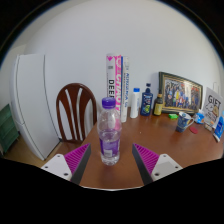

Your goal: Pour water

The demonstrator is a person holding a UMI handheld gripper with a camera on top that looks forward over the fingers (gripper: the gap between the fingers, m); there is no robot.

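Clear ribbed plastic bottle point(109, 132) between fingers point(76, 160)

From my remote seat the room reads evenly lit and fairly bright, a soft indoor light with no hard source in sight. The pale wall point(80, 40) glows plainly, without hot spots. The counter point(165, 150) carries a mild sheen and only faint, soft shadows. The clear bottle point(109, 130) catches small highlights along its side. Wide-angle bending is strong: straight lines bow outward toward the rim. Far clutter looks soft and small print there is unreadable to me.
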